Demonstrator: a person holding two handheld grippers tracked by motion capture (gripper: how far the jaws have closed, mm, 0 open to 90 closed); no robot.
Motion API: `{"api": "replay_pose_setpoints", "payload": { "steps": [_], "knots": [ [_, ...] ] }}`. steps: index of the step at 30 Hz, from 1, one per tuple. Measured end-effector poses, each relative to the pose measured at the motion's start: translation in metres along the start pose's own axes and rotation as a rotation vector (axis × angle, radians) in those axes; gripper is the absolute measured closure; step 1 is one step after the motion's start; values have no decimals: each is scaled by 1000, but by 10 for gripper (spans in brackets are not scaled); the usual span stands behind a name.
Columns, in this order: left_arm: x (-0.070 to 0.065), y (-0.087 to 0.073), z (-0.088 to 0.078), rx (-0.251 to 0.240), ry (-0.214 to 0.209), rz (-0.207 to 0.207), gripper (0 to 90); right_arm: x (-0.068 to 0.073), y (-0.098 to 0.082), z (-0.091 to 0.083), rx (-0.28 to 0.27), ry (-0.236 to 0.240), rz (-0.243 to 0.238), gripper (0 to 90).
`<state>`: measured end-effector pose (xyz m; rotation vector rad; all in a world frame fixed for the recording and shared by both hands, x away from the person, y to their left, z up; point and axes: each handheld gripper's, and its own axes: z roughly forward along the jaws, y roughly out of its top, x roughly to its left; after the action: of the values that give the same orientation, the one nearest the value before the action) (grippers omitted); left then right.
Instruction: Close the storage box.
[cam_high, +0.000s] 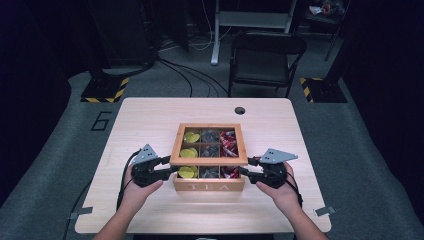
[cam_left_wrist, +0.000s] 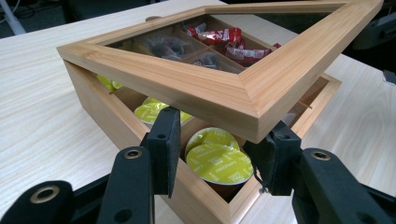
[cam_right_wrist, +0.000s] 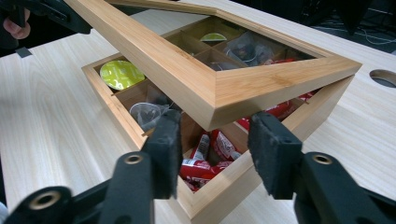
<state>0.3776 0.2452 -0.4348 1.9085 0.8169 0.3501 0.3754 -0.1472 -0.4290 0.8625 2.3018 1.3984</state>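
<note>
Wooden tea box (cam_high: 208, 186) on desk (cam_high: 145, 120), glass-paned lid (cam_left_wrist: 261, 88) raised ajar; left claw (cam_left_wrist: 219, 154) and right claw (cam_right_wrist: 215, 149) spread wide, flanking lid's front corners

Raised wooden lid (cam_right_wrist: 219, 88) above hand-held gripper (cam_right_wrist: 215, 144), red packets (cam_right_wrist: 210, 156) beneath.

I see a pale matt wood-grain desk (cam_high: 150, 120), a box (cam_high: 209, 186) and lid (cam_left_wrist: 243, 88) of smooth light wood with a clear pane, glossy red wrappers (cam_right_wrist: 205, 163), foil-topped green capsules (cam_left_wrist: 218, 161), and black fingers (cam_left_wrist: 166, 149) with matt pads.
</note>
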Motion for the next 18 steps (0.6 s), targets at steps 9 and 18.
{"api": "replay_pose_setpoints", "payload": {
  "steps": [9,18],
  "knots": [
    [-1,-10,4,39,-7,9,543,0,-11,1,10,12,55,567],
    [-3,-18,3,44,-19,1,513,2,-17,2,23,16,62,572]
  ]
}}
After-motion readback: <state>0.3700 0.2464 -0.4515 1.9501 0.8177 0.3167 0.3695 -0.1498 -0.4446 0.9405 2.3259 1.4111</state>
